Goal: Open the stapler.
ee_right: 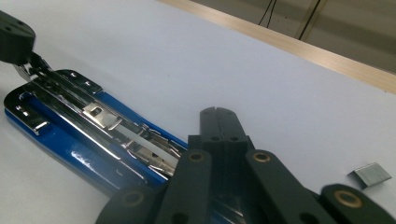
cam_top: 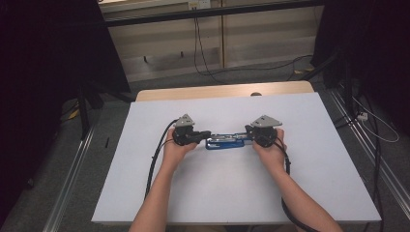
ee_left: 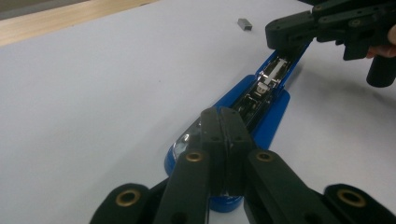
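A blue stapler (cam_top: pixel 225 141) lies opened out flat near the middle of the white worktop (cam_top: pixel 309 169), its chrome staple channel facing up. The left tool (cam_top: pixel 207 135) rests on one end of it with its jaws drawn together, and the right tool (cam_top: pixel 247 131) sits on the opposite end, jaws likewise pressed closed; whether either pinches a part of the stapler cannot be told. A small block of staples (ee_right: pixel 371 175) lies on the worktop just beside the right tool.
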Motion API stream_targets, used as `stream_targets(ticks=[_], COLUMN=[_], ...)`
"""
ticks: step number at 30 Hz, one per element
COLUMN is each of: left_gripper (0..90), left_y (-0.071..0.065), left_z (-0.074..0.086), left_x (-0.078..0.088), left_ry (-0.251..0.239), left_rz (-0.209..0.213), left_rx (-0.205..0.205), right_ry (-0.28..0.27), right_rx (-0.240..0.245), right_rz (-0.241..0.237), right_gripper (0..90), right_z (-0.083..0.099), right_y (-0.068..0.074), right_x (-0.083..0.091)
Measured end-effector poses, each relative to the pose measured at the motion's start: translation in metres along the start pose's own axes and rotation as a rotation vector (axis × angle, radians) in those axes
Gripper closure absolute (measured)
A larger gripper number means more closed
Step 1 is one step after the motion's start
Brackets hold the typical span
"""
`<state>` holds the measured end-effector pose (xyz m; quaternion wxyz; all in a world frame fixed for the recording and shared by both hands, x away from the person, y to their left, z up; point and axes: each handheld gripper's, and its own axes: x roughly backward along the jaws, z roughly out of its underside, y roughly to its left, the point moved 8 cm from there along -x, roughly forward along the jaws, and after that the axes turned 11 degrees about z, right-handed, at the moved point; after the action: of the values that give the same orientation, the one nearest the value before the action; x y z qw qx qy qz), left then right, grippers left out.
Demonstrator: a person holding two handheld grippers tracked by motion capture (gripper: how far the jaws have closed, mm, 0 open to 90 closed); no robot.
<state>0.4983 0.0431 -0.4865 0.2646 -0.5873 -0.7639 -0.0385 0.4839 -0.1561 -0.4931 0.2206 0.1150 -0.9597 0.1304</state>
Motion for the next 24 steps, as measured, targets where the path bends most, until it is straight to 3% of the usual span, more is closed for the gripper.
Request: stream_targets(ticks=[2,5,10,15,20,24], left_gripper=[73.5,68.6,47.5,21.7,15.1,12.9], left_y=[0.003,0.002,0.003,0.002,-0.001,-0.001], left_z=[-0.001,-0.003,-0.010,-0.014,-0.015,-0.015], left_x=[0.002,0.005,0.013,0.020,0.022,0.024], left_ry=[-0.007,-0.019,-0.049,-0.062,-0.045,-0.042], left_rz=[-0.035,-0.022,-0.056,-0.098,-0.106,-0.115], left_rx=[-0.001,0.003,0.033,0.048,0.030,0.027], right_ry=[-0.008,-0.005,0.006,0.024,0.021,0.050], right_rx=[-0.013,-0.029,-0.058,-0.128,-0.161,-0.170], right_rz=[0.006,0.018,0.058,0.097,0.133,0.144], right_gripper=[87.6,78.5,58.3,38.9,30.1,24.8], right_z=[-0.004,-0.009,-0.015,-0.018,-0.021,-0.016], right_y=[-0.004,-0.011,-0.027,-0.048,-0.065,-0.073], right_x=[0.001,0.003,0.005,0.003,0.002,-0.003])
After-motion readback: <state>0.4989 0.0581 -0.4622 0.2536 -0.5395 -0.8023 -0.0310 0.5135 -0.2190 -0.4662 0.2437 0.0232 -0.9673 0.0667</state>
